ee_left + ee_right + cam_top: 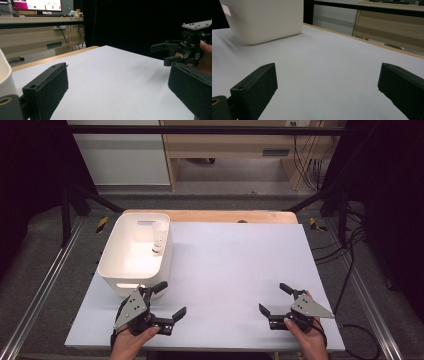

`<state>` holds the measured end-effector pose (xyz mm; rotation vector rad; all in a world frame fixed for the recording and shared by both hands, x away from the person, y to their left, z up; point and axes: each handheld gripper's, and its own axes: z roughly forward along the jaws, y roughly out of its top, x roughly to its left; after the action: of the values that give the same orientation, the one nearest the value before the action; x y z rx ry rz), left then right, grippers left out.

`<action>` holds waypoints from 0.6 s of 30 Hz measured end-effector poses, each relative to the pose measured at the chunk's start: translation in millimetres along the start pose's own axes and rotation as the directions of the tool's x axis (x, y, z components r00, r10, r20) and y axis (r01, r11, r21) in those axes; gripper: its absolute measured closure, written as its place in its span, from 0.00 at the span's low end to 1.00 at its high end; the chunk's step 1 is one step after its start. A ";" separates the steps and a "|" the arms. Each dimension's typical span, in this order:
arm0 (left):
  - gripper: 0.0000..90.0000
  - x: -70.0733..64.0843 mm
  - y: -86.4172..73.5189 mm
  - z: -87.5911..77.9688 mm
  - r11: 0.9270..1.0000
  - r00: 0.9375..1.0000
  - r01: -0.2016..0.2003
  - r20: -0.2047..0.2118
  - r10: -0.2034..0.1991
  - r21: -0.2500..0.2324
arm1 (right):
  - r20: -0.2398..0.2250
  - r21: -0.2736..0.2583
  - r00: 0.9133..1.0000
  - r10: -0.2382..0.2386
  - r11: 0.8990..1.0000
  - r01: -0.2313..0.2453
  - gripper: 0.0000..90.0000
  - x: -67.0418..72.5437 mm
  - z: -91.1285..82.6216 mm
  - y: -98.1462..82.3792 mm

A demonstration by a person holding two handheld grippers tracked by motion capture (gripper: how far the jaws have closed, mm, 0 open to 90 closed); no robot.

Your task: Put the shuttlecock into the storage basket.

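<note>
High view first: the left gripper [170,300] sits low at about 7 o'clock on the table, jaws spread wide with nothing between them, and the right gripper [275,300] rests at about 5 o'clock, jaws likewise spread and empty. Each is held by a hand coming in from the bottom edge. The two are well apart, with bare white tabletop [235,270] between them.

Nearest thing is the white bin [112,270], at about 10 o'clock, its near wall just beside the left gripper's upper jaw. Inside it, against the far right wall, stands a small clear cup [159,237]; it looks upright, though it is too small to be sure.

From the left gripper view, the right gripper [170,53] shows across the white sheet at 3 o'clock, a thumb on its body. From the right gripper view, the bin [264,20] stands at 11 o'clock.

A wooden edge [210,215] runs along the far side of the table. Beyond are grey floor, pale wooden furniture, hanging cables and black frame bars.
</note>
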<state>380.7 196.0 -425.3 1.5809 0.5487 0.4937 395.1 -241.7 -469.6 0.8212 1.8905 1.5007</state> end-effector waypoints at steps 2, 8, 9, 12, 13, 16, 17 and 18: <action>0.03 0.5 -1.2 -3.3 1.000 1.000 0.004 0.001 -0.004 -0.004 | 0.001 -0.001 1.000 -0.003 1.000 0.003 0.03 -0.3 0.0 -0.1; 0.03 3.5 -5.7 -13.3 1.000 1.000 0.009 -0.013 -0.009 -0.008 | 0.002 0.000 1.000 -0.004 1.000 0.004 0.03 -0.4 0.3 -0.3; 0.03 3.8 -6.1 -14.6 1.000 1.000 0.008 -0.016 -0.008 -0.005 | 0.003 0.000 1.000 -0.004 1.000 0.004 0.03 -0.4 0.3 -0.4; 0.03 5.8 -7.6 -20.7 1.000 1.000 0.004 -0.029 -0.004 -0.005 | 0.004 -0.001 1.000 -0.004 1.000 0.004 0.03 -0.4 0.3 -0.2; 0.03 6.8 -7.9 -22.1 1.000 0.999 0.005 -0.032 -0.005 -0.006 | 0.003 0.001 1.000 -0.002 1.000 0.002 0.03 -0.5 0.1 -0.2; 0.03 11.1 -9.8 -28.0 1.000 0.999 0.012 -0.047 -0.012 -0.009 | 0.003 0.001 1.000 0.001 1.000 -0.001 0.03 -0.7 0.3 -0.4; 0.03 12.2 -10.1 -29.6 1.000 0.999 0.011 -0.051 -0.011 -0.005 | 0.003 0.001 1.000 0.002 1.000 -0.002 0.03 -0.8 0.3 -0.4; 0.03 13.9 -10.8 -32.1 1.000 0.998 0.009 -0.055 -0.009 -0.005 | 0.003 0.001 1.000 0.002 1.000 -0.002 0.03 -0.8 0.3 -0.4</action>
<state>371.4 230.5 -433.7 1.5633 0.5962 0.5326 395.8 -242.3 -470.0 0.8256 1.8886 1.4993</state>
